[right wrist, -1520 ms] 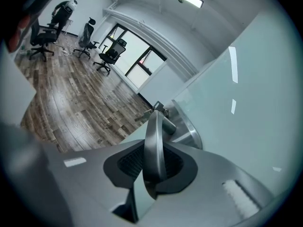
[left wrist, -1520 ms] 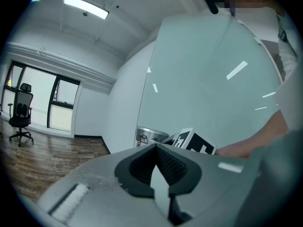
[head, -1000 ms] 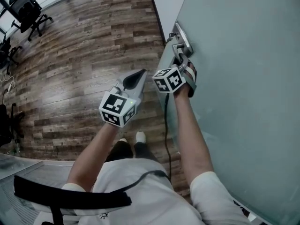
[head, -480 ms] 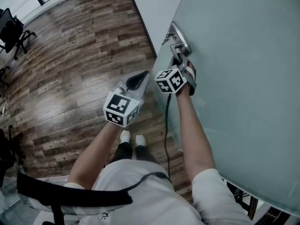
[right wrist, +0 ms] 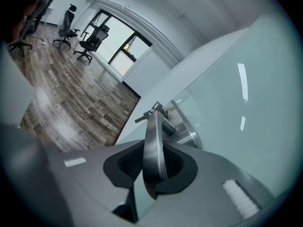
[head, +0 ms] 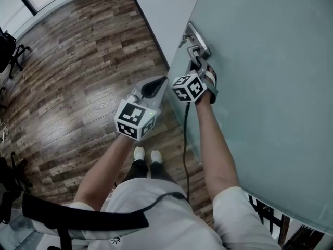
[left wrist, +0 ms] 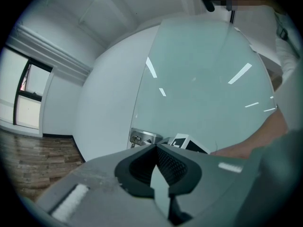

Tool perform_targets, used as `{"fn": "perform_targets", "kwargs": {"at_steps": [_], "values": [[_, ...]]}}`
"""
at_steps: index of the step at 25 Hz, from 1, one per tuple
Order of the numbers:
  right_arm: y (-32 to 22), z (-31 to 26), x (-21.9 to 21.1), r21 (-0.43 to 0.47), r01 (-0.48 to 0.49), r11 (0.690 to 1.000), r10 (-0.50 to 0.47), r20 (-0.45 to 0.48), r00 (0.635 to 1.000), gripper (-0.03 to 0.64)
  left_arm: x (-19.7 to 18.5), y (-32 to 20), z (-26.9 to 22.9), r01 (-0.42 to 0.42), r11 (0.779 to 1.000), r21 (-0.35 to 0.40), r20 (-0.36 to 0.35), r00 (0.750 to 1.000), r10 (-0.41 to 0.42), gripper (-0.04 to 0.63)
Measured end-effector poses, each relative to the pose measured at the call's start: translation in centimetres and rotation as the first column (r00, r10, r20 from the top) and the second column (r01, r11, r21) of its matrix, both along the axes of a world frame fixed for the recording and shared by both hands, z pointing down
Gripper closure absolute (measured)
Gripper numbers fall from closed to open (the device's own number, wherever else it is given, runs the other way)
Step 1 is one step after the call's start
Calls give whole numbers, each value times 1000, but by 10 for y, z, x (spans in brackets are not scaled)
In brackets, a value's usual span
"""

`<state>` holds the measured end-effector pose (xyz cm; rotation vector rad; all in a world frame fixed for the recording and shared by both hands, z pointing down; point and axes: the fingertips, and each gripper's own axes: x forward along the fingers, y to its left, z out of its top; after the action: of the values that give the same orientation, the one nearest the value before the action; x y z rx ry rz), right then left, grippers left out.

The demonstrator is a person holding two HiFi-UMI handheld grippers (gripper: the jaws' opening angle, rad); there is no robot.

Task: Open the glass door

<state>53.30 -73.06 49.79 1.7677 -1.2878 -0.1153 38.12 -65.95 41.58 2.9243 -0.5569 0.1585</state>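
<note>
The frosted glass door (head: 270, 87) fills the right of the head view, with a steel lock plate (head: 196, 39) near its edge. My right gripper (head: 198, 66) is shut on the steel lever handle (right wrist: 152, 131), which stands between its ribbed pads. A key (right wrist: 146, 116) sticks out of the lock beside the plate (right wrist: 185, 129). My left gripper (head: 160, 82) hangs shut and holds nothing, just left of the door's edge. In the left gripper view its jaws (left wrist: 155, 146) meet, pointing at the door (left wrist: 203, 79) and the lock plate (left wrist: 142, 137).
A white wall (head: 161, 4) meets the door's edge at the top. Wood plank floor (head: 78, 72) spreads to the left, with office chairs (right wrist: 90, 44) by far windows. A cable (head: 184, 134) hangs from the right gripper. The person's feet (head: 145, 153) stand close to the door.
The door has swung with my right gripper on its handle; more white wall shows at the top and the door's lower edge now shows at bottom right. Both grippers shifted slightly with it.
</note>
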Motion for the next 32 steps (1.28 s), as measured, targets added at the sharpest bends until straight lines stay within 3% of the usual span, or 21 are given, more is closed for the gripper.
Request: {"fn": "perform_targets", "kwargs": {"at_steps": [20, 25, 29, 32], "values": [[-1, -6, 6, -20, -6, 1000, 6, -8, 1000, 551, -29, 1, -21, 48, 998, 36, 5, 999, -48, 594], [16, -12, 2, -30, 14, 999, -15, -18, 1000, 508, -48, 7, -34, 71, 996, 61, 1, 997, -72, 594], [35, -25, -15, 29, 42, 999, -43, 41, 998, 500, -60, 15, -37, 82, 994, 77, -9, 997, -81, 594], [55, -56, -53, 146, 111, 983, -131, 130, 983, 555, -69, 25, -44, 85, 992, 89, -17, 996, -84, 594]]}}
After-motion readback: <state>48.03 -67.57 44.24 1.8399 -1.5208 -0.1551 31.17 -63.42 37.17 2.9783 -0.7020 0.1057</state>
